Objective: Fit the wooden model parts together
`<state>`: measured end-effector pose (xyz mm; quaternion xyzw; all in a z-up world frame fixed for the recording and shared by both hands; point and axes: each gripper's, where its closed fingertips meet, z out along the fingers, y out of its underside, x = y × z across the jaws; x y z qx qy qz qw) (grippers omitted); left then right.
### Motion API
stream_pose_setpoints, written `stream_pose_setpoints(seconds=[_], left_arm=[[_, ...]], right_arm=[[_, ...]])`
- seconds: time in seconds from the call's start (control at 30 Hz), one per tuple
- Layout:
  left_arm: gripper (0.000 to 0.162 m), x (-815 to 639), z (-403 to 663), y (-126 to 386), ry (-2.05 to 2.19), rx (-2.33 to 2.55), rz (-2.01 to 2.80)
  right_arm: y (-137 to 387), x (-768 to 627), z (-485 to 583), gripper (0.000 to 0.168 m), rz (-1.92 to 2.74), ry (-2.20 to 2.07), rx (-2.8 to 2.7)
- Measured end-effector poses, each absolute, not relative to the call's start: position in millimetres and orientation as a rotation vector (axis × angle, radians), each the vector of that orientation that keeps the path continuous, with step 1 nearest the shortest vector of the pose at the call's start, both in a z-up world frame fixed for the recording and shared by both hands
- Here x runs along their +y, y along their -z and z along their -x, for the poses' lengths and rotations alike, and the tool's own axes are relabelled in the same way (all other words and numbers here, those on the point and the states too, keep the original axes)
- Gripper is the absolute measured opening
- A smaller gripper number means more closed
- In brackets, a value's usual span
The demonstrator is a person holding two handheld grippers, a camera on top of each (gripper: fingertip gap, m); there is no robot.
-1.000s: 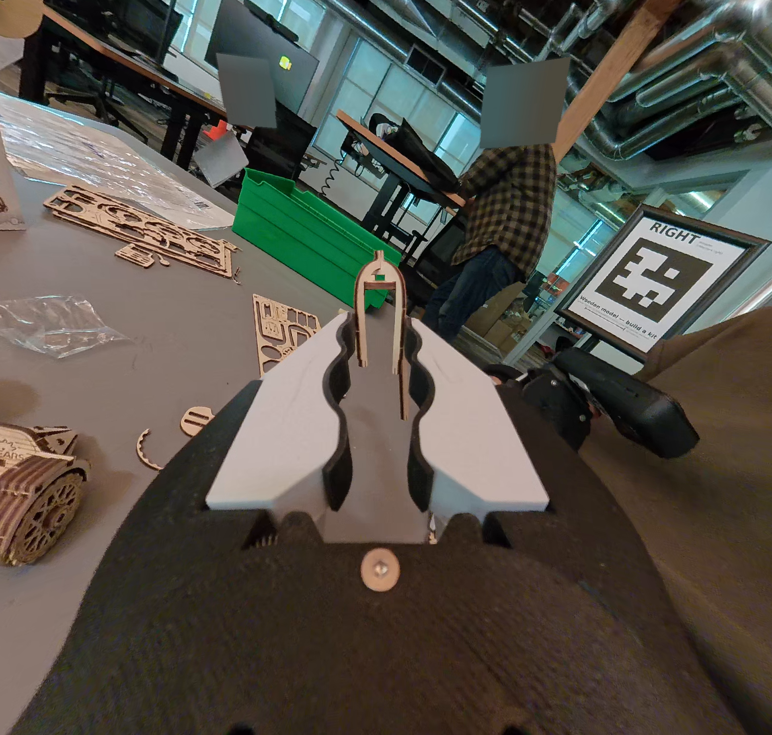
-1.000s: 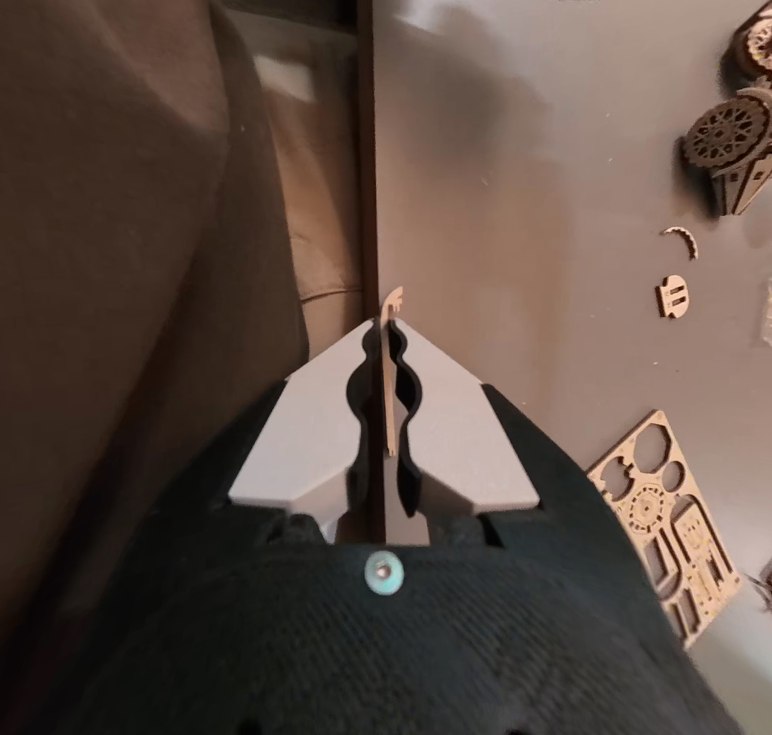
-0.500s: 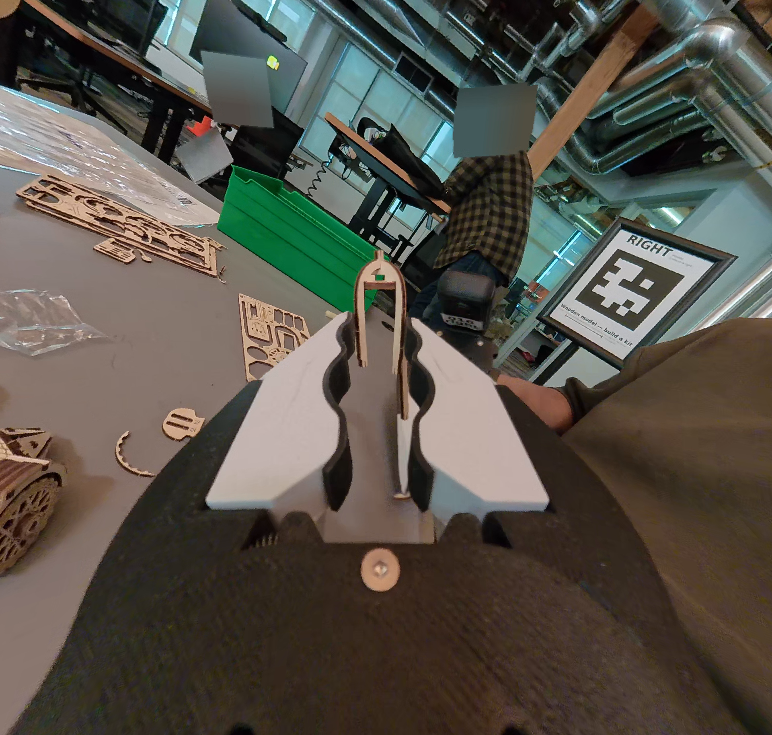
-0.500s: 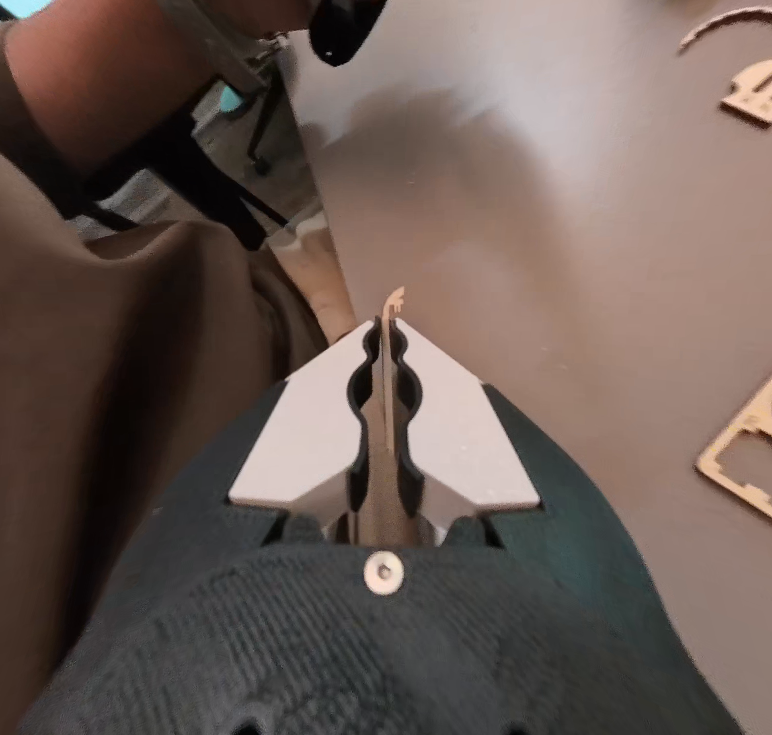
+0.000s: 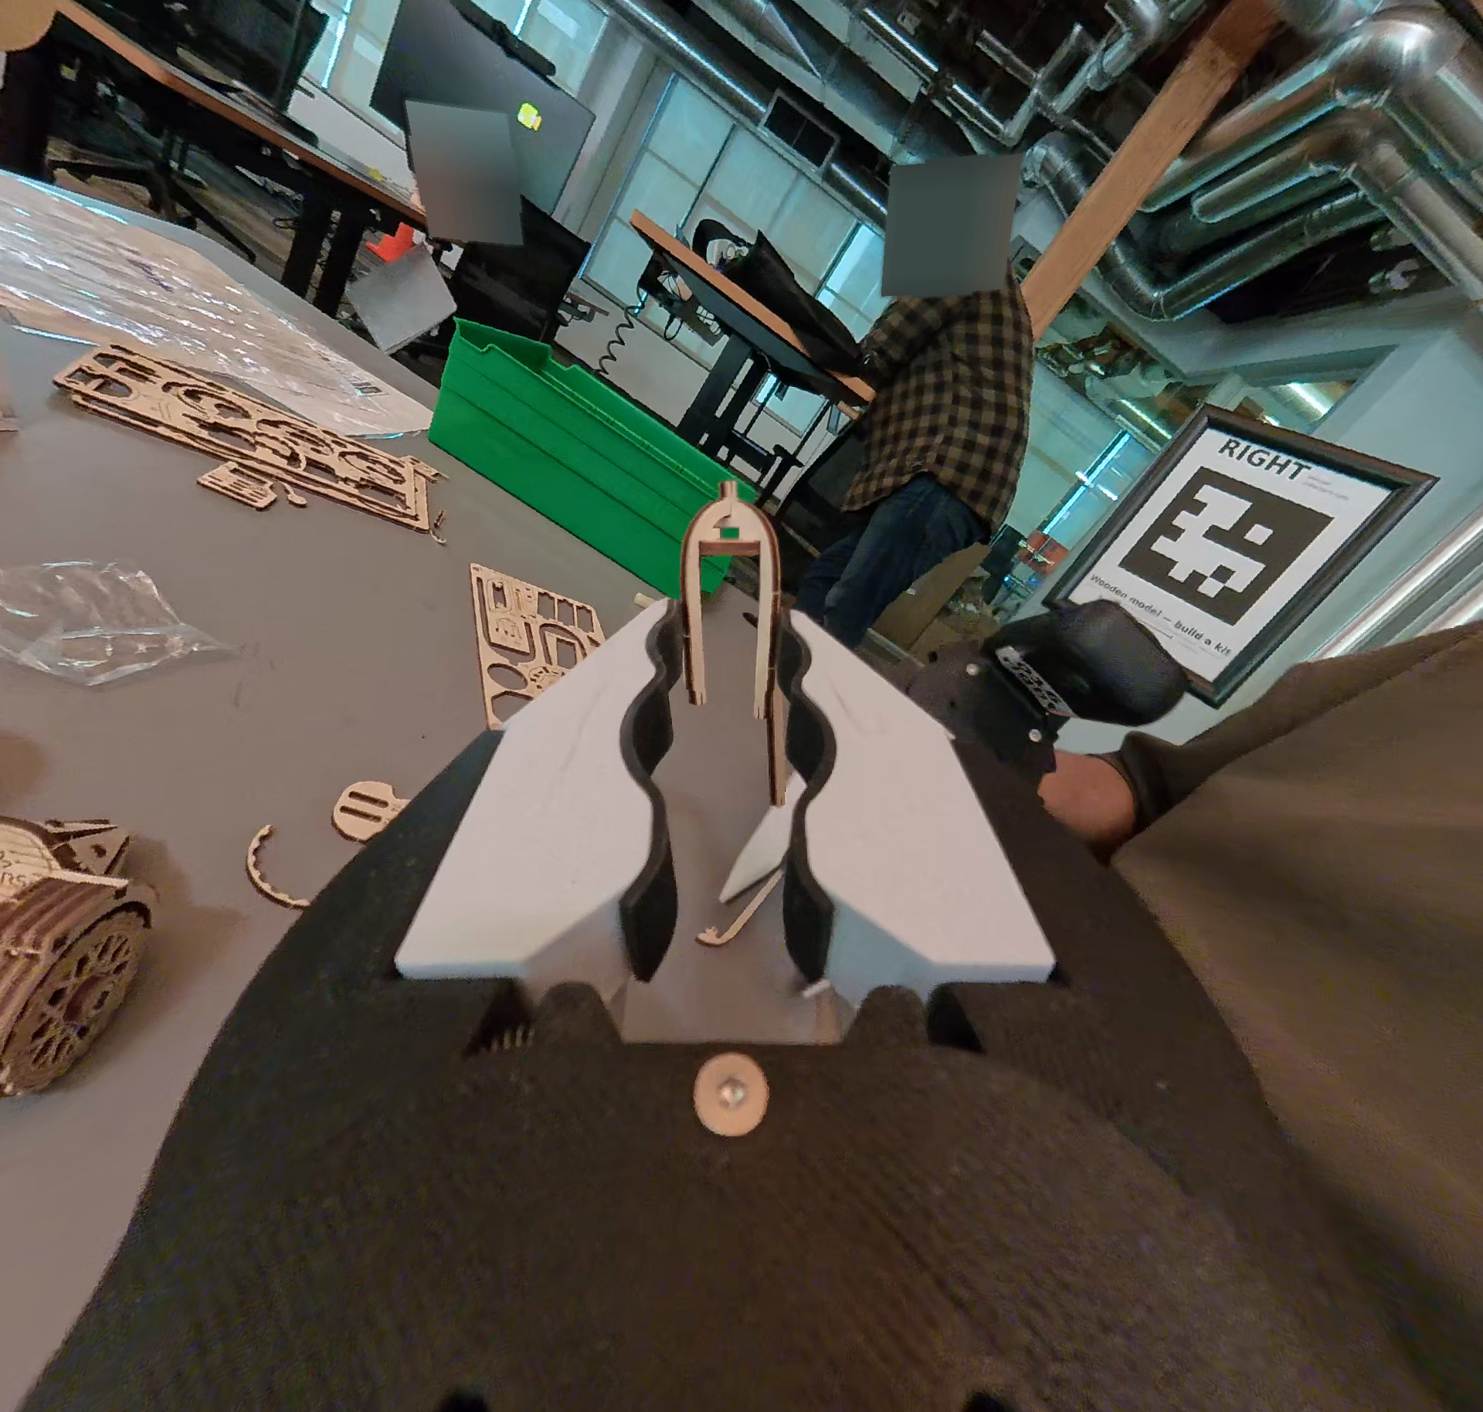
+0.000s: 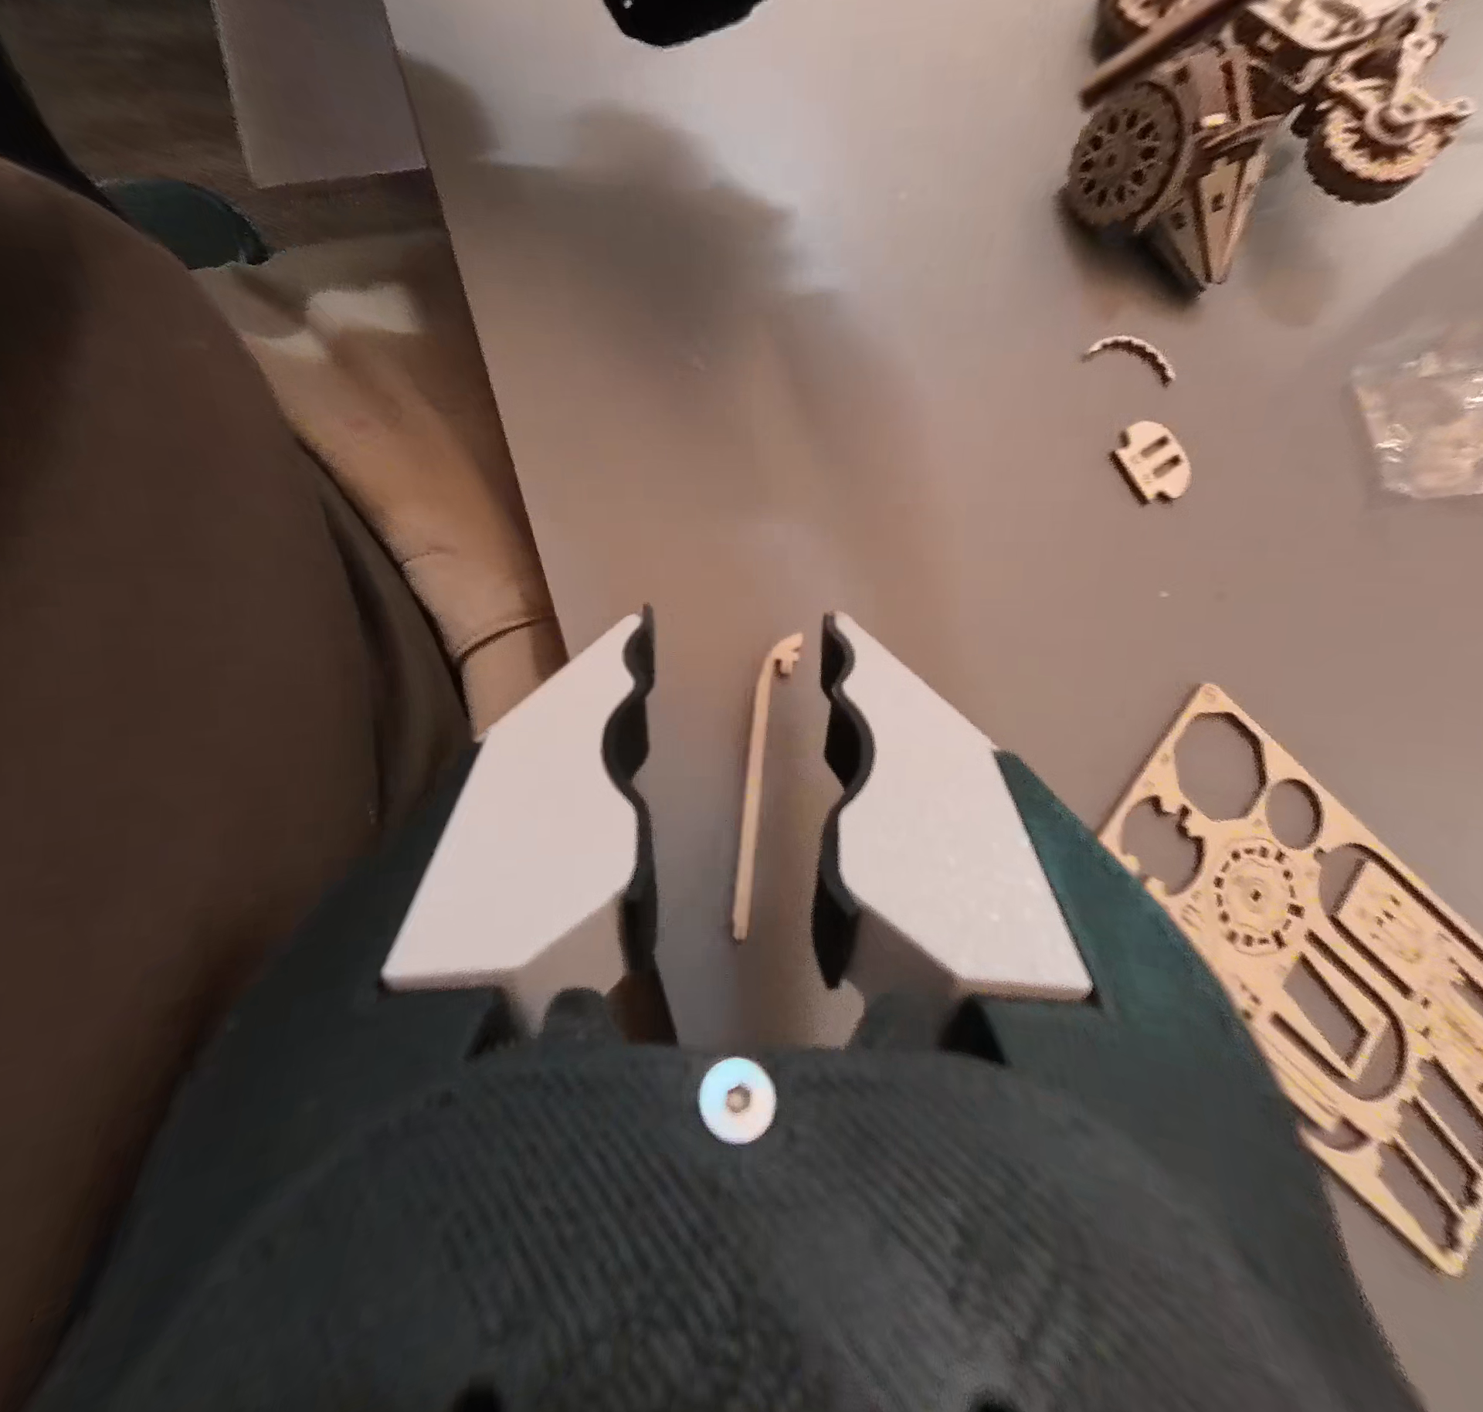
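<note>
**Operator:** What is each gripper's state, and where are the parts?

**Manual:** Start with the nearest items. In the right wrist view, your right gripper (image 6: pixel 734 627) has its jaws spread wide and grips nothing. The thin hooked strip (image 6: pixel 758 780) sits at frame centre in the gap between the jaws, nearer the right jaw and touching neither. You cannot tell from this view whether it lies on the grey table (image 6: pixel 923 330) or is in mid-air. In the left wrist view, your left gripper (image 5: pixel 730 627) is closed narrow on the U-shaped wooden fork (image 5: pixel 730 611). The fork's arch projects past the fingertips at frame centre.

**Operator:** Which relation governs the next move?

**Manual:** The strip's long axis runs parallel to the right gripper's fingers, with the hooked end farthest from you. Its flat faces, not its thin edge, appear to face the camera. The right gripper is the nearer one. Re-gripping probably calls for closing squarely across the strip's width.

**Operator:** And farther out?

**Manual:** The part-built wooden vehicle (image 6: pixel 1252 113) stands at the upper right, well apart. A punched parts sheet (image 6: pixel 1316 924) lies at the right edge.
</note>
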<state>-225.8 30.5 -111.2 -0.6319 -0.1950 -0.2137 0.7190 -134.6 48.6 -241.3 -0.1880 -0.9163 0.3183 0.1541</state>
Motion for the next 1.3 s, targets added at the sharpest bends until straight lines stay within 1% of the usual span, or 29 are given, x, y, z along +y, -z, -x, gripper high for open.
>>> stream_pose_setpoints(seconds=[0.03,0.1,0.13,0.23,0.3,0.37,0.4,0.5,0.67,0.8,0.87,0.97,1.0,1.03,1.07,1.1,1.17,1.3], left_arm=[[0.022,30,226,112,0.469,-0.431,1.401],[0.022,30,227,112,0.461,-0.431,1.406],[0.022,30,227,112,0.458,-0.431,1.408],[0.022,30,226,113,0.454,-0.43,1.414],[0.022,30,225,113,0.462,-0.431,1.412],[0.022,30,225,112,0.475,-0.433,1.402],[0.022,30,225,112,0.482,-0.435,1.398],[0.022,30,226,112,0.498,-0.441,1.392],[0.022,29,229,111,0.503,-0.451,1.374],[0.021,28,230,110,0.513,-0.457,1.364],[0.021,27,230,110,0.514,-0.457,1.361],[0.022,27,231,110,0.513,-0.458,1.36],[0.022,27,231,109,0.512,-0.459,1.358],[0.022,26,231,109,0.512,-0.459,1.357],[0.022,26,231,109,0.512,-0.459,1.355],[0.022,26,231,109,0.512,-0.459,1.355],[0.022,26,231,109,0.51,-0.46,1.356],[0.022,26,231,109,0.511,-0.461,1.355]], right_arm=[[244,45,132,0.046,0.556,-0.919,-2.644],[249,41,129,0.06,0.607,-0.94,-2.679],[251,42,129,0.061,0.633,-0.935,-2.688],[257,50,129,0.059,0.669,-0.875,-2.694],[257,49,124,0.054,0.668,-0.899,-2.709],[257,44,116,0.053,0.632,-0.947,-2.739],[256,41,111,0.049,0.616,-0.971,-2.757],[254,31,100,0.047,0.61,-1.053,-2.821],[253,31,95,0.036,0.566,-1.107,-2.869],[248,30,94,0.036,0.493,-1.118,-2.839],[246,29,101,0.04,0.437,-1.05,-2.774],[251,29,104,0.038,0.398,-0.93,-2.754],[256,29,100,0.035,0.399,-0.903,-2.788],[259,29,98,0.036,0.407,-0.886,-2.805],[259,28,96,0.041,0.402,-0.894,-2.811],[258,27,93,0.033,0.389,-0.909,-2.825],[260,27,90,0.027,0.388,-0.914,-2.849],[260,28,88,0.004,0.326,-0.878,-2.841]])
